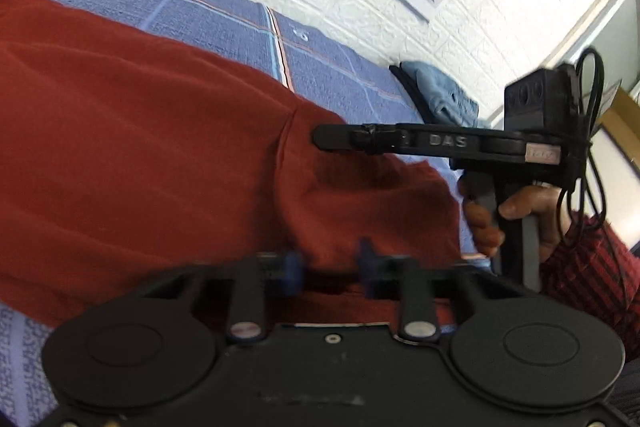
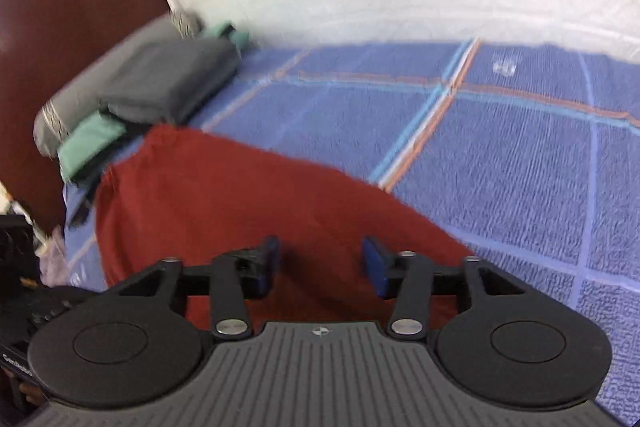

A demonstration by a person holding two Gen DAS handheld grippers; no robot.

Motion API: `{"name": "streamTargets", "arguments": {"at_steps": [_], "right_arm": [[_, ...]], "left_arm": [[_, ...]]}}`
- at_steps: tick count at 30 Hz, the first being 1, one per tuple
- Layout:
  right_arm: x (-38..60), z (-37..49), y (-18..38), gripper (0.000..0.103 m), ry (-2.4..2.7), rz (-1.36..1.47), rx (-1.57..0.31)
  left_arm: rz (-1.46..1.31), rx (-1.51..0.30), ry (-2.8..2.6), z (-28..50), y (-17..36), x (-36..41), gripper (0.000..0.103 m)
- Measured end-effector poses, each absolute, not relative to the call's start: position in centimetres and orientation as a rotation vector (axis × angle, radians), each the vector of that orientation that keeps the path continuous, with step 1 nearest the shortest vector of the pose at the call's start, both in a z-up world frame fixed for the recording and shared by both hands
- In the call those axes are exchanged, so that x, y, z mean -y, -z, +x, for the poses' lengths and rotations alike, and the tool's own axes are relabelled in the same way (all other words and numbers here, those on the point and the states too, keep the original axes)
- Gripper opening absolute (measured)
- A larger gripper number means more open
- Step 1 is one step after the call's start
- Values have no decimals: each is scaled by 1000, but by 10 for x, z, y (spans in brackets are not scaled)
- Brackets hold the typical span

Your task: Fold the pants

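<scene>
– Logging the left wrist view first. Where are the pants?
– Red pants (image 1: pixel 160 127) lie spread on the bed (image 1: pixel 224 27), over its blue checked sheet, and fill the left and middle of the view. Left tongs (image 1: pixel 331 266) sit low over the cloth, blue pads apart, red fabric showing in the gap; blurred, and no pinch visible.
– Anything else there?
– Right tongs (image 1: pixel 320 138) are seen side-on above a bunched fold, held by a hand (image 1: pixel 528 215) in a red-and-black sleeve (image 1: pixel 588 267). From this side I cannot tell their gap. A folded blue garment (image 1: pixel 444 95) lies by the wall.
– Right wrist view?
– Here the right tongs' pads stand apart, nothing clamped, with the pants directly beneath and between them. The pants' far edge reaches toward a stack of folded grey and green clothes (image 2: pixel 160 83) beside the brown headboard (image 2: pixel 72 27). Bare sheet lies to the right.
</scene>
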State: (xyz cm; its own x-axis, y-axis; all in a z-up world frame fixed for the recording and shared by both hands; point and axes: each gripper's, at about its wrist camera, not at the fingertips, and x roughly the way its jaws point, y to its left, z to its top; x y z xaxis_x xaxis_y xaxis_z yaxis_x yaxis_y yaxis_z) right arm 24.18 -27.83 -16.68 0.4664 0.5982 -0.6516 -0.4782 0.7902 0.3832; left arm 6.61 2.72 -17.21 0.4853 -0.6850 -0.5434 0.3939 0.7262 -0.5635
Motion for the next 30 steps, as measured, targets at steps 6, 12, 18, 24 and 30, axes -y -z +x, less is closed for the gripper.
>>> {"name": "streamTargets", "arguments": {"at_steps": [6,12,18,24,30], "right_arm": [[285,224,129,11,-743,192,-684],[262,246,157,43,-675,124,-748],[313,226,139,55,-537,262,-630],[342,193,136,34,-461,302,-634],[332,180,155,27,-466,227,-698]], "left_arm": [[-372,-804,676,57,164,-26,7],[-365,-823,560,61,173,-31,17],[-323,-763,541,62,154,-32,31],[-338,-684,579,73,134,-26,31],[-229,-663,662,95,129,15,31]]}}
